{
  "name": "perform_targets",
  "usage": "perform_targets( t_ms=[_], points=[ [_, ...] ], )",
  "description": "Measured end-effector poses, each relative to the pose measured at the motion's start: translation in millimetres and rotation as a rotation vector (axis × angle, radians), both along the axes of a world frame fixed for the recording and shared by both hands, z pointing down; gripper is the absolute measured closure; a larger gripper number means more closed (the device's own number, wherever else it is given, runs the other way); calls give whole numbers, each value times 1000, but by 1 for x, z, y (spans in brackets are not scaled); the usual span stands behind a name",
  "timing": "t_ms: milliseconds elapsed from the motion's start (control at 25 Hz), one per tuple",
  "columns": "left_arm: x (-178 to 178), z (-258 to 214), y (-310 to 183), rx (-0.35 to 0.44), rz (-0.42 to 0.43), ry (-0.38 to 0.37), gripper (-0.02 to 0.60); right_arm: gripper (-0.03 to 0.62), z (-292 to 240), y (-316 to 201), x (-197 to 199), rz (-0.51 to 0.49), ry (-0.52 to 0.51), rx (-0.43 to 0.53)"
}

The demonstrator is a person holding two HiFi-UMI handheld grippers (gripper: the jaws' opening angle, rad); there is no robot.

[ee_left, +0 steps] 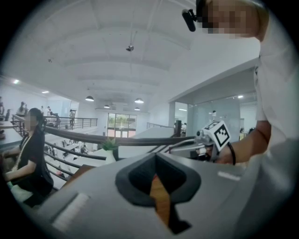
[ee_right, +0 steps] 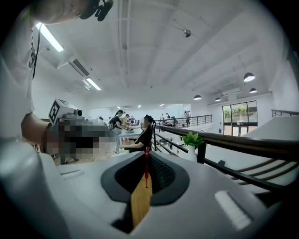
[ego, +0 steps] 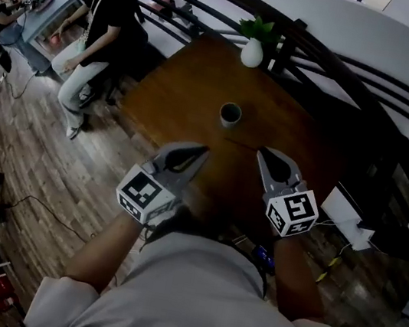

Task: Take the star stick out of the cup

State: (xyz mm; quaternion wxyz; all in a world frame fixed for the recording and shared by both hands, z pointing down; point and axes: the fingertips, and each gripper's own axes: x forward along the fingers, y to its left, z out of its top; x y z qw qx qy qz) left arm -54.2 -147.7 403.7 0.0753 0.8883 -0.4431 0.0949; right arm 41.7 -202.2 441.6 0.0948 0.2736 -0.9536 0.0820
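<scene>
A small grey cup (ego: 230, 114) with a dark inside stands near the middle of the brown table (ego: 196, 72). No stick shows in it. My right gripper (ego: 261, 151) hovers just near and right of the cup, shut on a thin red stick (ee_right: 146, 168). In the head view the stick (ego: 246, 145) runs as a dark line leftward from the jaw tips, below the cup. Its star end cannot be made out. My left gripper (ego: 205, 150) hangs near and left of the cup, jaws shut with nothing between them. The left gripper (ee_left: 155, 156) points level toward the railing.
A white vase with a green plant (ego: 253, 50) stands at the table's far edge, against a dark curved railing (ego: 324, 54). A person sits on a chair (ego: 96, 24) beyond the table's left side. A white box with cables (ego: 347, 214) lies on the floor at right.
</scene>
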Motion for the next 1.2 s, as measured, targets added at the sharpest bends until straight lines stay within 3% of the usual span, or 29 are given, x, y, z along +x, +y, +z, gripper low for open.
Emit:
perform_targets(
  t_ms=[440,880,1200],
  points=[
    [-30,-6,70,-7,41,-11,580,569,-21,59,-23,44,-13,35],
    [-62,-20,173,3,121,6,580,571,-40,166,-48,128,-7,63],
    [-58,-18,222,-2,138,51,580,571,-44,230,-40,147,15,77]
  ],
)
